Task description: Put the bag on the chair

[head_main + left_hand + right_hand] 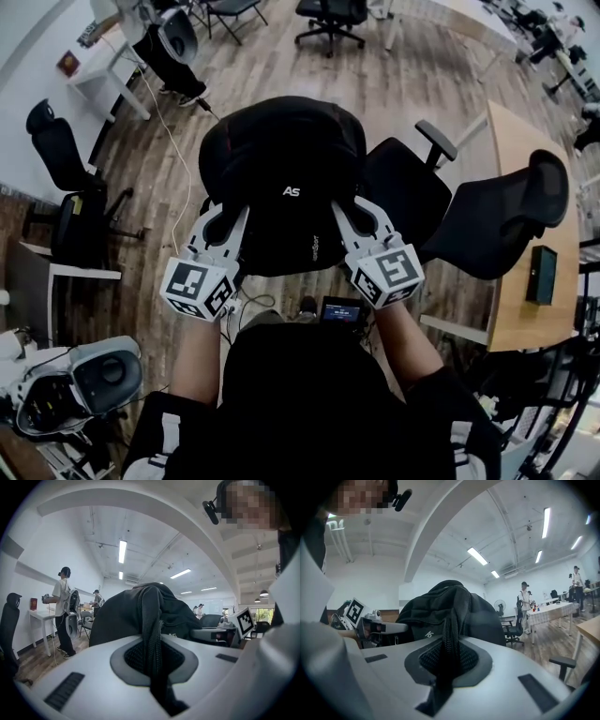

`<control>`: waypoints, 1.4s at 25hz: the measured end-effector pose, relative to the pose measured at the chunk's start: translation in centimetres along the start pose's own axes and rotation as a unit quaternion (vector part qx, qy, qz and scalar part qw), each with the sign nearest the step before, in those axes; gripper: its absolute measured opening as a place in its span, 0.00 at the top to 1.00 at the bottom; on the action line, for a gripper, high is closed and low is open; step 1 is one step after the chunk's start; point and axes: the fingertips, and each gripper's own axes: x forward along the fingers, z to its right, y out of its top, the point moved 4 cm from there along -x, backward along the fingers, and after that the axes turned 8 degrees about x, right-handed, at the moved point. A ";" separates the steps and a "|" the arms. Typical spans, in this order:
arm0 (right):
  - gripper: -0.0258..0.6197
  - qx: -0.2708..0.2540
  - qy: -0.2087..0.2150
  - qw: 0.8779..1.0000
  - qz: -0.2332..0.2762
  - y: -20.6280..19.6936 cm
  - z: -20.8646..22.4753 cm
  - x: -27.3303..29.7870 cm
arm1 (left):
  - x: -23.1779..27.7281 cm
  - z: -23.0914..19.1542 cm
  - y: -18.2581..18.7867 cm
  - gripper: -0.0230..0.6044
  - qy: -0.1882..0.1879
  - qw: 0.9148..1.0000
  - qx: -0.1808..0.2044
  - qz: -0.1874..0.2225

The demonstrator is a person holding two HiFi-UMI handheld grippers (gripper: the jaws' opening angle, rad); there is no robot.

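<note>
Holding the bag point(281, 169) up in the air, not yet on the chair point(492, 220)
Left gripper point(223, 230) and right gripper point(364, 223) each have their fingers clamped on a black strap point(152, 634) of the bag, which hangs between them above the floor, just left of the chair's seat in the head view. Pickup looks done; what's left is bringing it over the seat, lowering it and letting go.

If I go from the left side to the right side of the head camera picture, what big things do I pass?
Black office chair by the wall → black backpack → office chair with an armrest → mesh-backed chair.
</note>
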 end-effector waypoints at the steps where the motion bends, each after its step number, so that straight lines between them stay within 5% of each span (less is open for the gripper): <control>1: 0.92 0.000 0.000 1.000 0.001 0.3 0.5 0.4 | 0.7 -0.3 0.2 0.92 0.000 1.000 0.001 0.001; 10: 0.92 0.010 -0.027 1.000 0.006 0.8 4.2 4.3 | 6.4 -3.5 0.1 0.92 -0.022 1.000 -0.001 -0.003; 20: 0.92 0.023 -0.100 0.995 0.010 0.7 9.2 10.0 | 14.8 -8.8 -0.7 0.92 -0.113 0.994 0.004 -0.004; 30: 0.91 0.042 -0.219 0.974 0.028 2.4 16.1 12.9 | 27.0 -11.2 0.3 0.92 -0.233 0.972 0.015 -0.002; 35: 0.91 0.050 -0.286 0.956 0.047 3.1 18.7 12.5 | 32.1 -10.3 1.3 0.92 -0.297 0.954 0.028 0.005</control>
